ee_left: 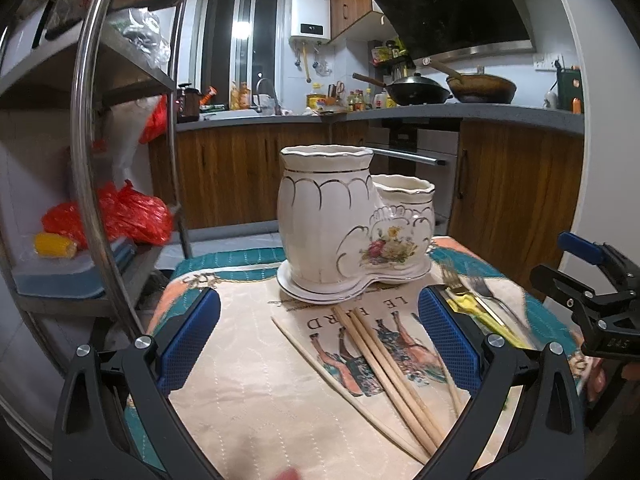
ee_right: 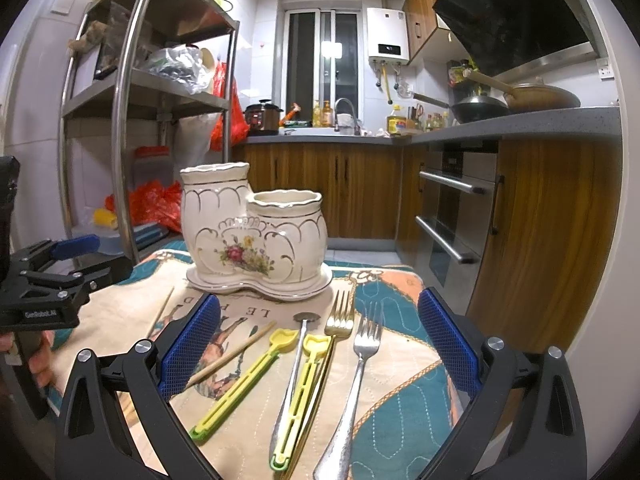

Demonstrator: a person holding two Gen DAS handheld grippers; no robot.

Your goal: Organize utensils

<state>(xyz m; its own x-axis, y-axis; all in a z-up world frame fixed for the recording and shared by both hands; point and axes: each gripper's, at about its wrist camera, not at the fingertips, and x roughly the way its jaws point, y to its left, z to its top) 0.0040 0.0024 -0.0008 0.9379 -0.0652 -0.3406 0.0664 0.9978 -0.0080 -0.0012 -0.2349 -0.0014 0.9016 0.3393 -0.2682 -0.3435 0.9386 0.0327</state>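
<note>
Both grippers hang spread wide and empty above the quilted printed cloth (ee_right: 400,408): the left gripper (ee_left: 320,340) over wooden chopsticks (ee_left: 384,364), the right gripper (ee_right: 320,340) over the cutlery. Their fingers (ee_right: 188,344) carry blue pads with a mesh texture. Behind stands a glossy cream ceramic utensil holder (ee_right: 256,236), two joined scalloped pots with gilt trim and a painted flower spray. Before it lie a silver fork (ee_right: 356,380), a gold fork (ee_right: 340,316), a long steel spoon (ee_right: 294,372) and two yellow-green plastic clips (ee_right: 240,384). Cloth lettering reads "LE".
</note>
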